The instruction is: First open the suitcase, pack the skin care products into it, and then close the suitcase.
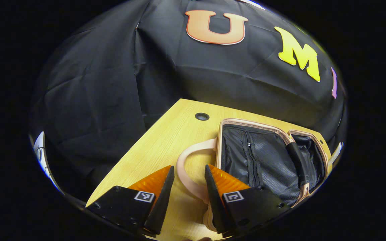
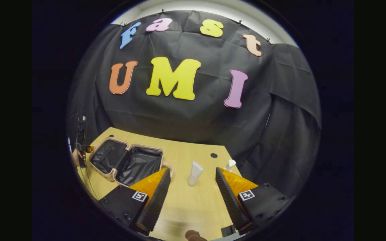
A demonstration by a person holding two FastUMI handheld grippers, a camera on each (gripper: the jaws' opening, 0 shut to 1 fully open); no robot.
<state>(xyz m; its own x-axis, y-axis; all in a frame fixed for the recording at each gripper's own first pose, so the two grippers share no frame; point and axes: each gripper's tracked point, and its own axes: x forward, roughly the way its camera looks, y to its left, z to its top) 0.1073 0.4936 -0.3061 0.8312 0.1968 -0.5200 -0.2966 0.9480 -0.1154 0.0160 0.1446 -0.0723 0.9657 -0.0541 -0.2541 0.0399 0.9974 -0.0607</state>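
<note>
The suitcase (image 2: 126,163) lay fully opened on the counter (image 2: 193,204), both dark-lined halves facing up and nothing visible packed inside them. In the left gripper view the left tongs (image 1: 189,179) were held apart, with the suitcase's pale carry handle (image 1: 188,167) curving through the gap between them; neither finger appeared to press on it. The right tongs (image 2: 193,180) were also spread wide and held nothing. Beyond them, away from the suitcase's handle side, a white tube (image 2: 195,173) stood upright on the counter, and a small white pump bottle (image 2: 229,165) stood farther still from the suitcase, near the counter's far edge. The tube looked the likelier first pick, and its narrow upright stance was the main hazard: a finger brushing it off-centre would probably tip it and send it rolling. The pump bottle, so close to the edge, could be nudged off by a careless approach. On the suitcase side, the left tongs straddling the handle might snag it and drag the suitcase if they were lifted away carelessly. No brand or label on either product could be made out; only small square markers showed on the tongs.
</note>
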